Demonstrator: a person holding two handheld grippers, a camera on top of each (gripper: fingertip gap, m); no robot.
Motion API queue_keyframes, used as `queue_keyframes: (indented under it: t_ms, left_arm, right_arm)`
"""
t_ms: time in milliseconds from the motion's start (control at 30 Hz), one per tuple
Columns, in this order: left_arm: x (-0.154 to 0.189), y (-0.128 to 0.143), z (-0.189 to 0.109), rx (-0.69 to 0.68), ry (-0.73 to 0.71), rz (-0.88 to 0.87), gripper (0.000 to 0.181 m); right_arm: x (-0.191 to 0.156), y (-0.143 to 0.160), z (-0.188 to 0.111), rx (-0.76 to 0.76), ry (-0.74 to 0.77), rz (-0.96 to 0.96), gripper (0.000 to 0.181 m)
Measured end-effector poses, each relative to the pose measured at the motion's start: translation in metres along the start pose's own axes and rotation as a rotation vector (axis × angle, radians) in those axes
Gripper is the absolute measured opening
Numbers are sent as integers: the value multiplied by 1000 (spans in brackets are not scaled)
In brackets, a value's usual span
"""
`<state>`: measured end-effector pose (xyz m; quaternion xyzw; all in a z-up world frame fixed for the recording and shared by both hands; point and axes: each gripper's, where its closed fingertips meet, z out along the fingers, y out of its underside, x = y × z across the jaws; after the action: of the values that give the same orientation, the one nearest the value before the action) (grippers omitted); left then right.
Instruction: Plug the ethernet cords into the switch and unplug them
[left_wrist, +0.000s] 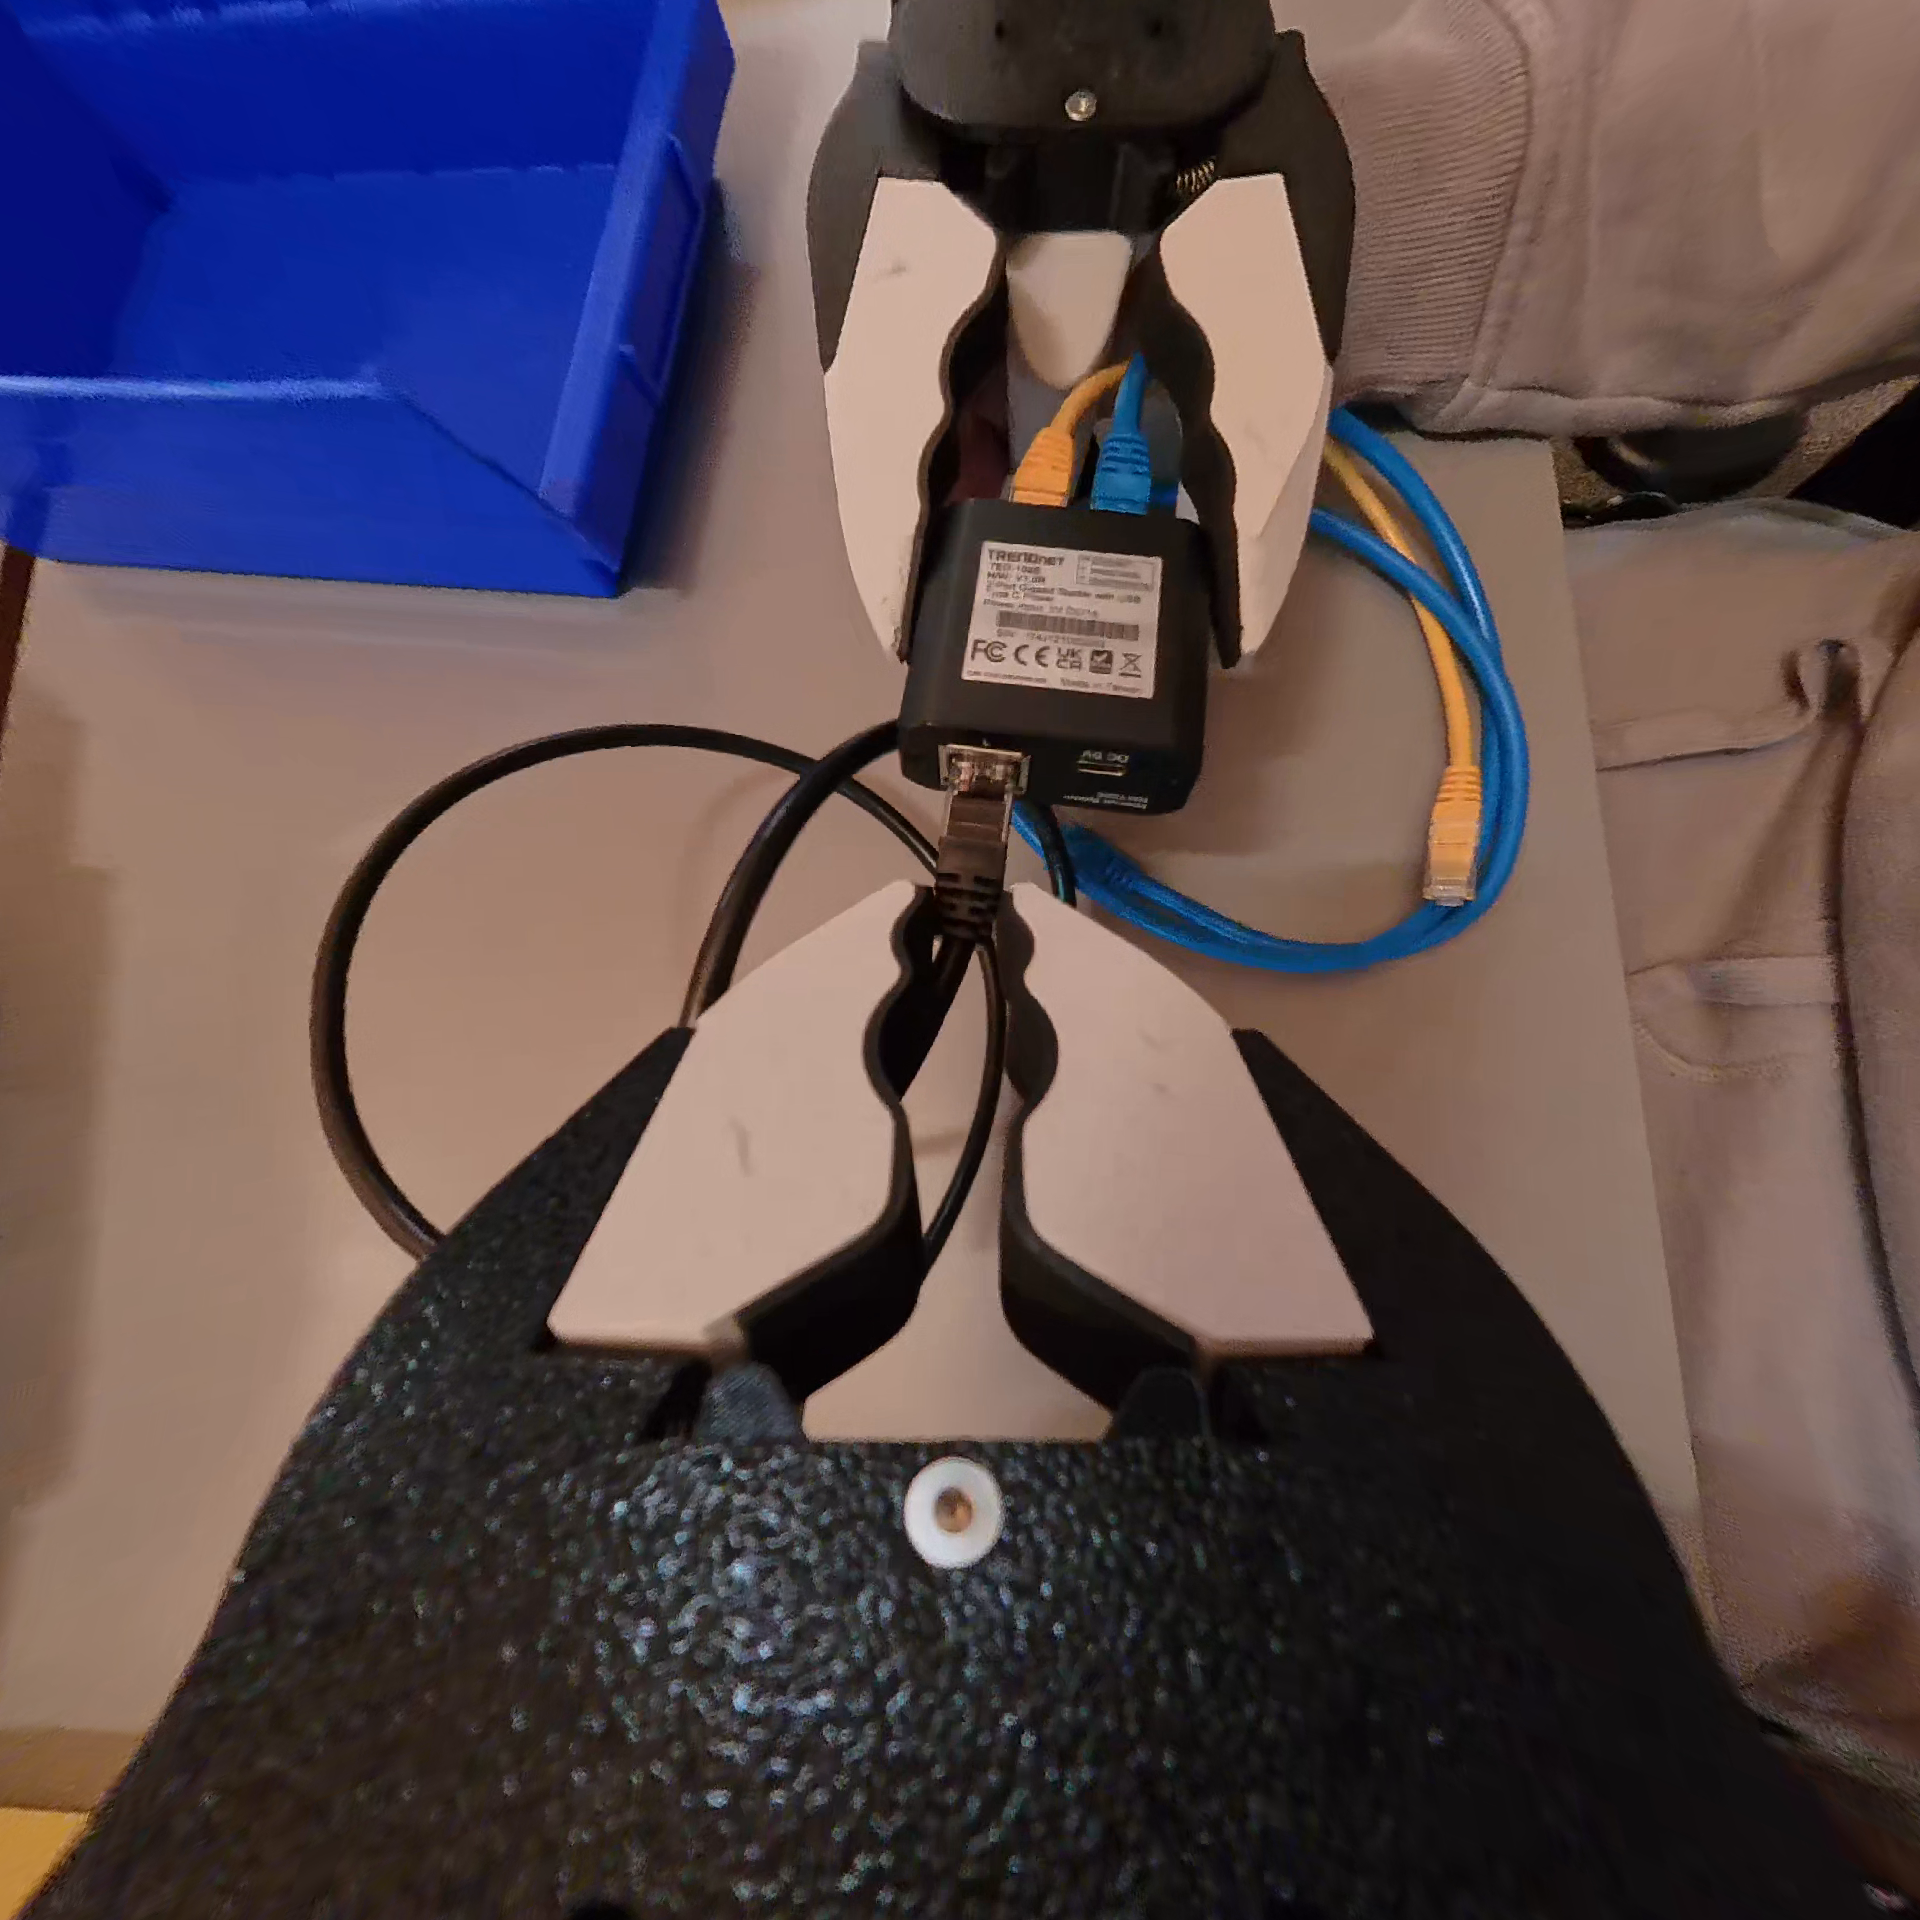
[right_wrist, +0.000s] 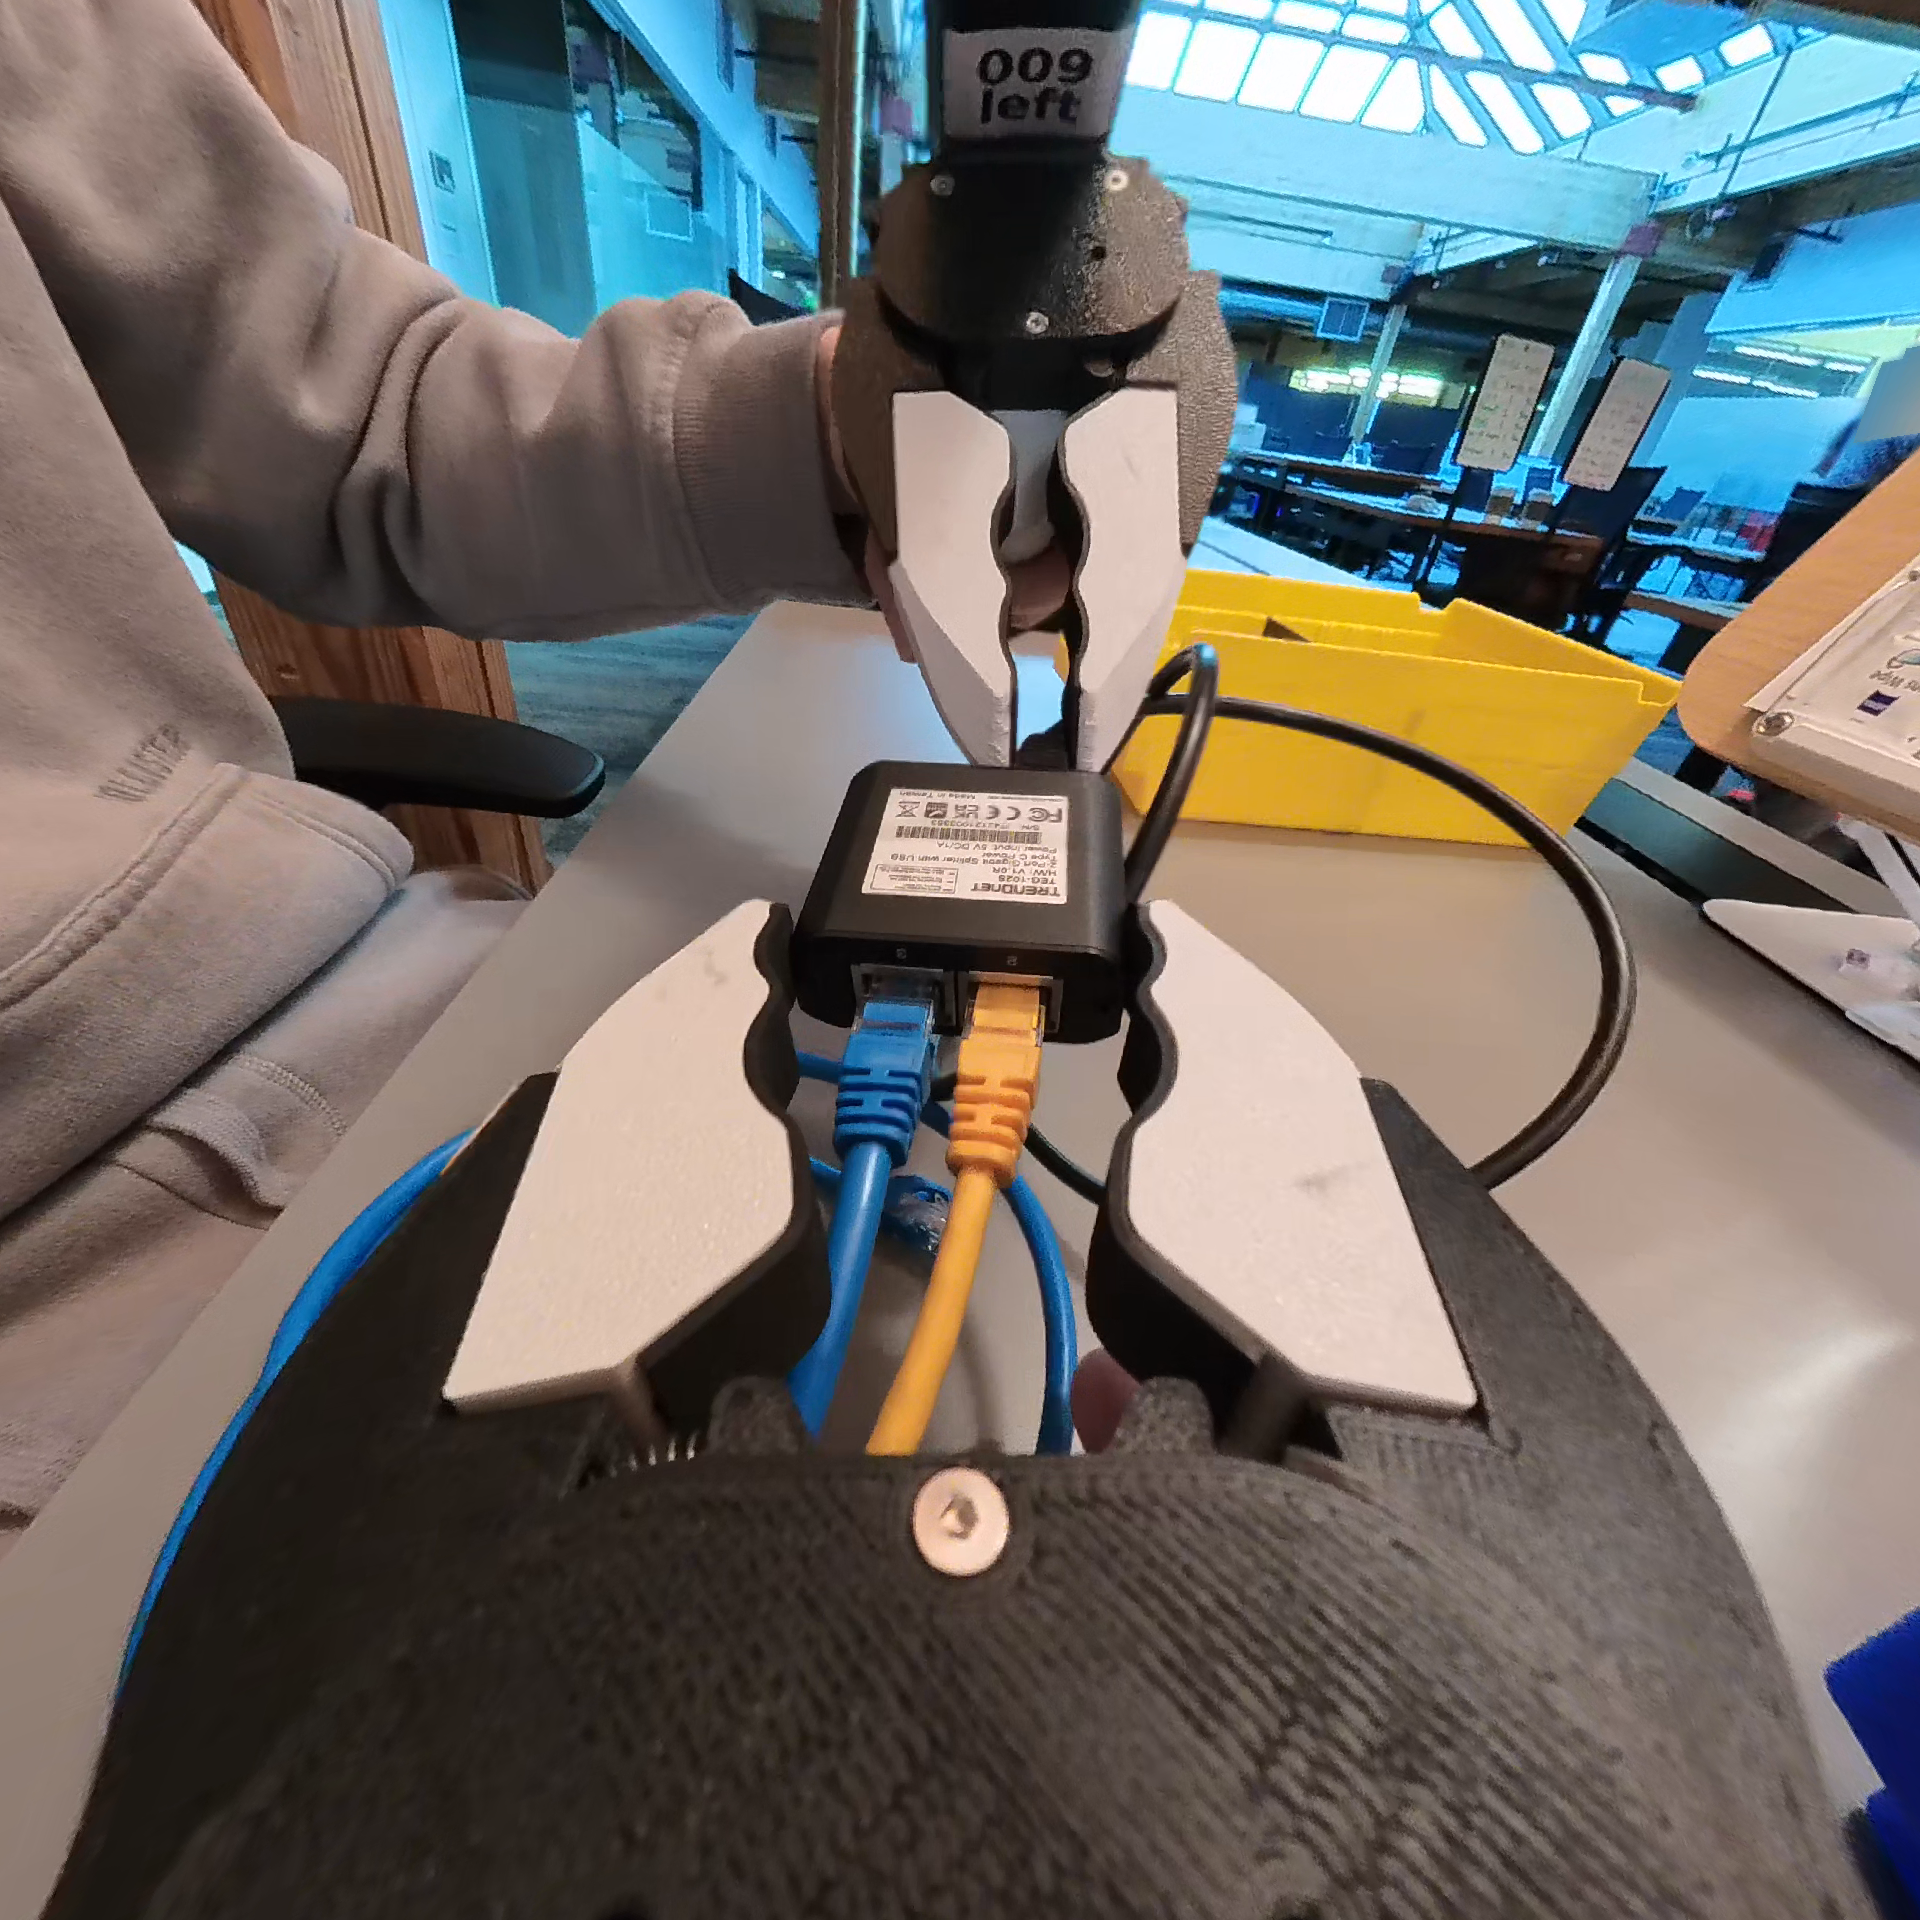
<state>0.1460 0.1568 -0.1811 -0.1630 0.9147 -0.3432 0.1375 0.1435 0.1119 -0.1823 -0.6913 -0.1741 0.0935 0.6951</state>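
R tongs (right_wrist: 961, 940) clamp small black plastic switch (right_wrist: 961, 868); L tongs (left_wrist: 961, 899) pinch black ethernet plug (left_wrist: 971, 831) at its port. Next I push/pull straight.

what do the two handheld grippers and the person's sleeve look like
Both grippers, left and right, have rough black printed bodies, flat pale grey finger plates with wavy black inner edges, and a central screw. The left carries a white label on its handle. The person wears a grey sweatshirt sleeve.
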Motion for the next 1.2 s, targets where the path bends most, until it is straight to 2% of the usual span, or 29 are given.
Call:
queue_keyframes:
  t_ms: [200,333,433,500,600,633,700,767,833,900,967,1033,1100,1200]
  left_arm:
    - [-3,-6,5,-77,-59,89,9]
    - [-3,-16,1,-65,-79,113,9]
    - [-4,-8,6,-122,-85,130,9]
    - [-4,-6,6,-105,-82,116,9]
    - [-7,-18,-2,-6,-121,107,12]
    - [-7,-33,-9,97,-148,103,12]
    - [-4,-64,-41,328,-203,73,30]
    - [-10,-73,-84,501,-326,29,42]
    - [-21,-59,-121,658,-459,-57,43]
    - [-28,-23,-133,752,-509,-171,41]
    - [-28,20,-120,768,-466,-320,41]
    - [-25,52,-104,787,-434,-429,40]
    - [-22,70,-92,794,-424,-470,37]
    - [-17,82,-76,742,-399,-480,37]
  right_arm:
    - [3,-4,-5,37,15,10,61]
    - [3,-7,-7,61,21,-1,61]
    - [3,-3,-3,25,22,-1,61]
    - [3,-2,-2,14,19,-3,61]
    - [6,-6,-3,46,41,1,61]
    - [8,-9,-6,75,55,10,61]
    - [18,-13,-15,96,116,13,61]
    - [25,-27,-29,148,176,-11,61]
    - [33,-47,-42,213,243,-36,61]
    - [37,-70,-52,268,294,-81,61]
    - [40,-97,-60,322,345,-134,61]
    - [43,-128,-68,344,376,-215,61]
    - [50,-164,-75,359,389,-293,61]
    - [74,-215,-90,334,451,-389,61]
